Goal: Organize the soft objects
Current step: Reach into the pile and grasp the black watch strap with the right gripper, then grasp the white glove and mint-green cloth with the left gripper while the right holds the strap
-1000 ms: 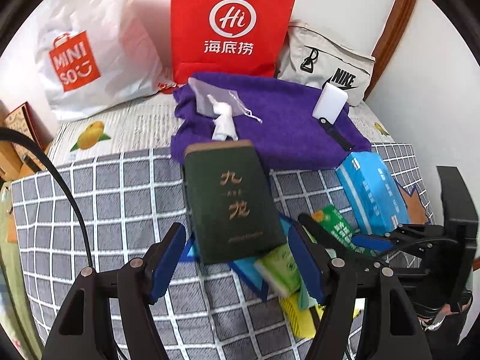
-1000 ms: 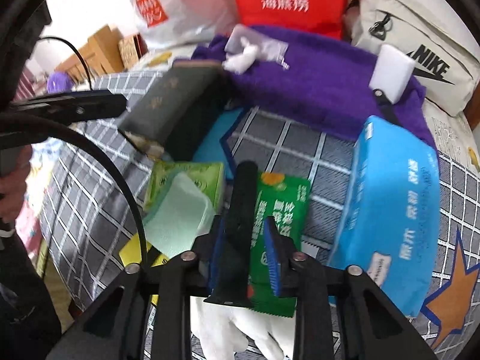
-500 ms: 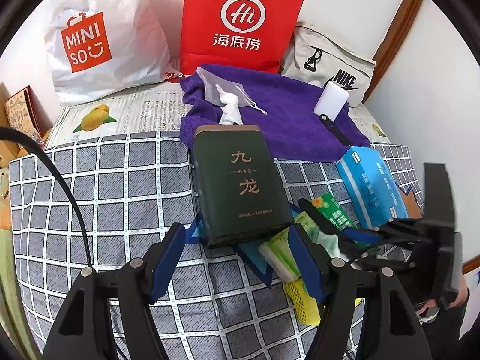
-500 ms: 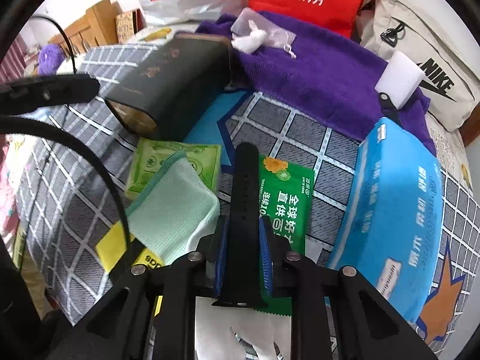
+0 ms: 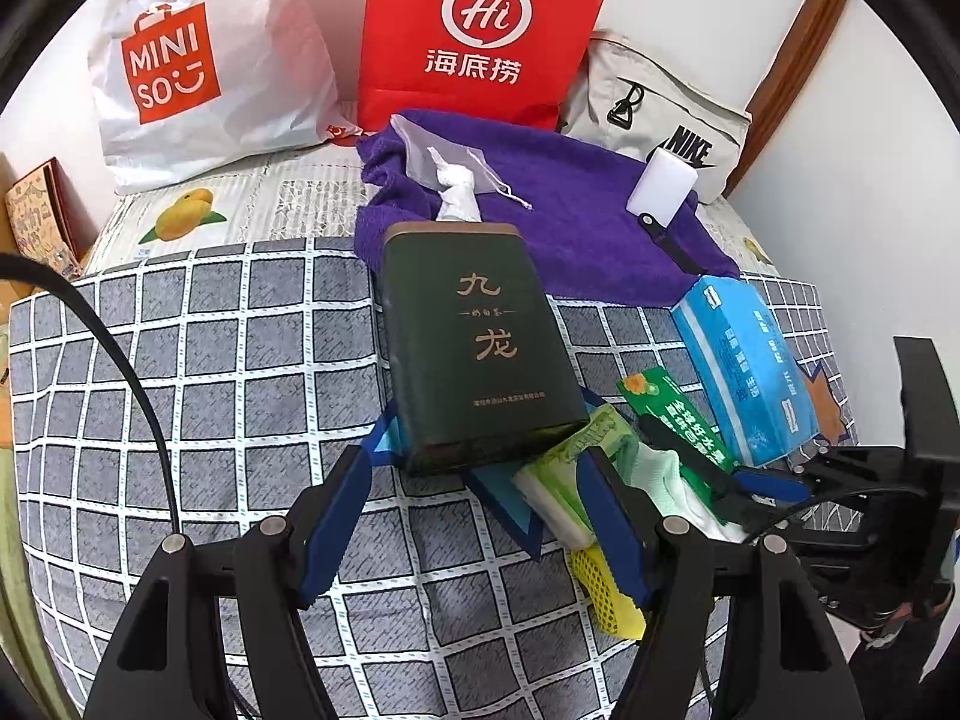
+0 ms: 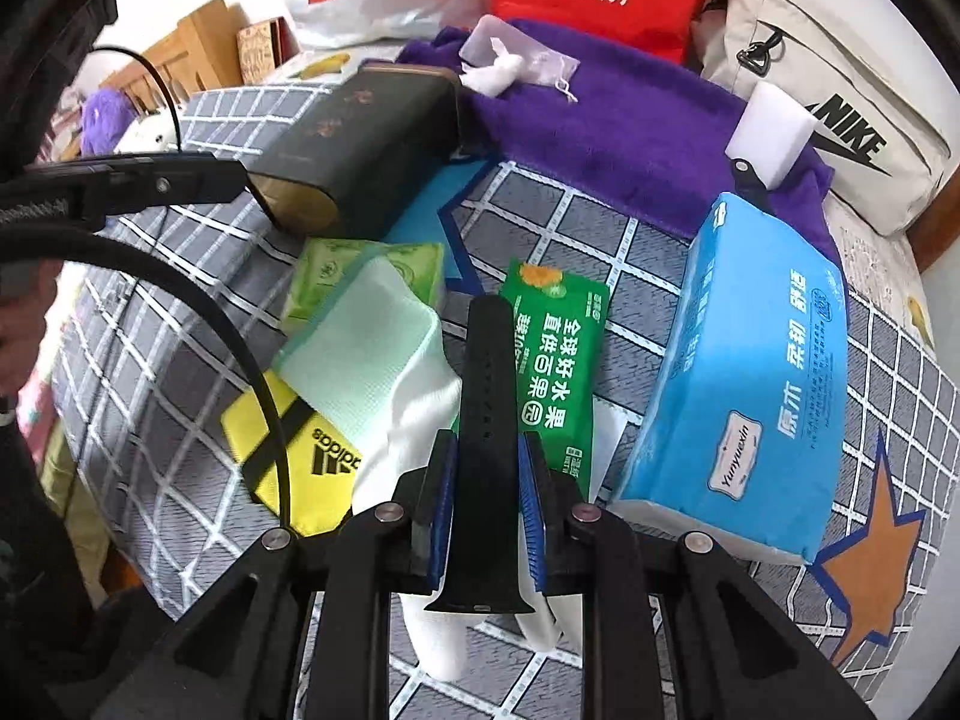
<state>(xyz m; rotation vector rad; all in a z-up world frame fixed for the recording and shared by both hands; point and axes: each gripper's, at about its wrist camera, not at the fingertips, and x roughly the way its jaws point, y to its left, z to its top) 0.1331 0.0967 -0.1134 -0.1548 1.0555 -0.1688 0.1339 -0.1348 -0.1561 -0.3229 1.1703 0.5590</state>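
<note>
My right gripper (image 6: 487, 468) is shut on a black watch strap (image 6: 489, 378), held above a white sock (image 6: 384, 360) and a green snack packet (image 6: 558, 360). My left gripper (image 5: 474, 480) is open and empty, hovering just in front of a dark green tin box (image 5: 474, 336). A green tissue pack (image 5: 570, 468) and a yellow adidas pouch (image 6: 294, 444) lie by the sock. A blue tissue pack (image 6: 756, 372) lies to the right. A purple towel (image 5: 570, 210) at the back carries a mesh pouch (image 5: 444, 156) and a white sponge (image 5: 660, 186).
A white Miniso bag (image 5: 198, 60), a red paper bag (image 5: 480, 30) and a grey Nike bag (image 5: 660, 114) stand along the back wall. The checked blanket (image 5: 210, 360) covers the bed. The bed edge runs at the left and front.
The left gripper has pulled back and up a little, so the tin box looks farther away. The right gripper keeps the strap and has drawn back slightly over the sock.
</note>
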